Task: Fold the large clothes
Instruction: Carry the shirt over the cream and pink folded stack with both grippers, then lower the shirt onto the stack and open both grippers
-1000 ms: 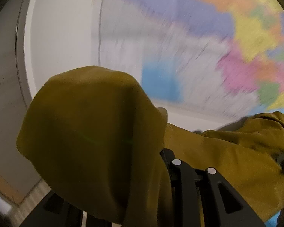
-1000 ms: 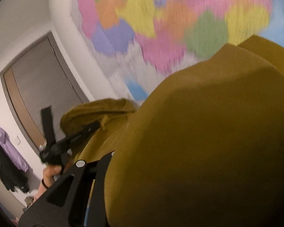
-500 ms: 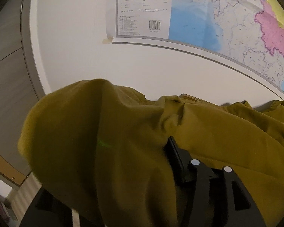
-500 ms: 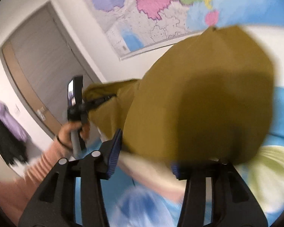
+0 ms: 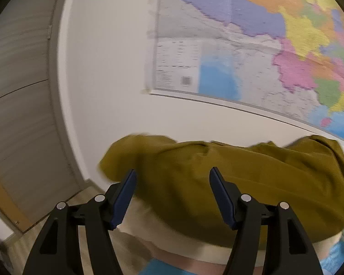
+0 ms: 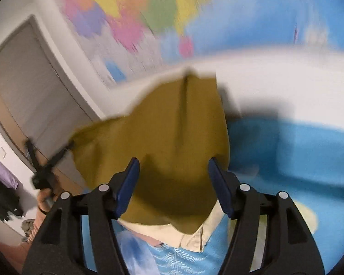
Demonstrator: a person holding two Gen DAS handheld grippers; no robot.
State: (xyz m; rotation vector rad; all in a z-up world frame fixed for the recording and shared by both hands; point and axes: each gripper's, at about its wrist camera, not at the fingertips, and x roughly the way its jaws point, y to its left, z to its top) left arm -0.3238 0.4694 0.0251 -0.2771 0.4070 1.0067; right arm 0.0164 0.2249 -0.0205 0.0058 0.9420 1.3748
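An olive-yellow garment (image 5: 229, 183) lies in a heap over a cream garment (image 5: 190, 243) on a blue patterned cover. My left gripper (image 5: 172, 181) is open and empty, its blue pads just in front of the heap's near edge. In the right wrist view the same olive garment (image 6: 172, 137) spreads ahead, blurred by motion, with the cream garment (image 6: 195, 233) showing under its near edge. My right gripper (image 6: 173, 178) is open and empty, over the garment's near edge. The left gripper (image 6: 45, 167) shows at the far left, held in a hand.
A large coloured wall map (image 5: 263, 45) hangs on the white wall behind. A grey door (image 5: 18, 114) with a wood frame stands to the left. The blue patterned cover (image 6: 286, 155) spreads to the right. Purple and dark clothes (image 6: 2, 183) hang at the far left.
Both grippers have opened and let go of the olive garment. It has dropped from draping over the fingers onto the surface ahead. Both cameras are still swinging.
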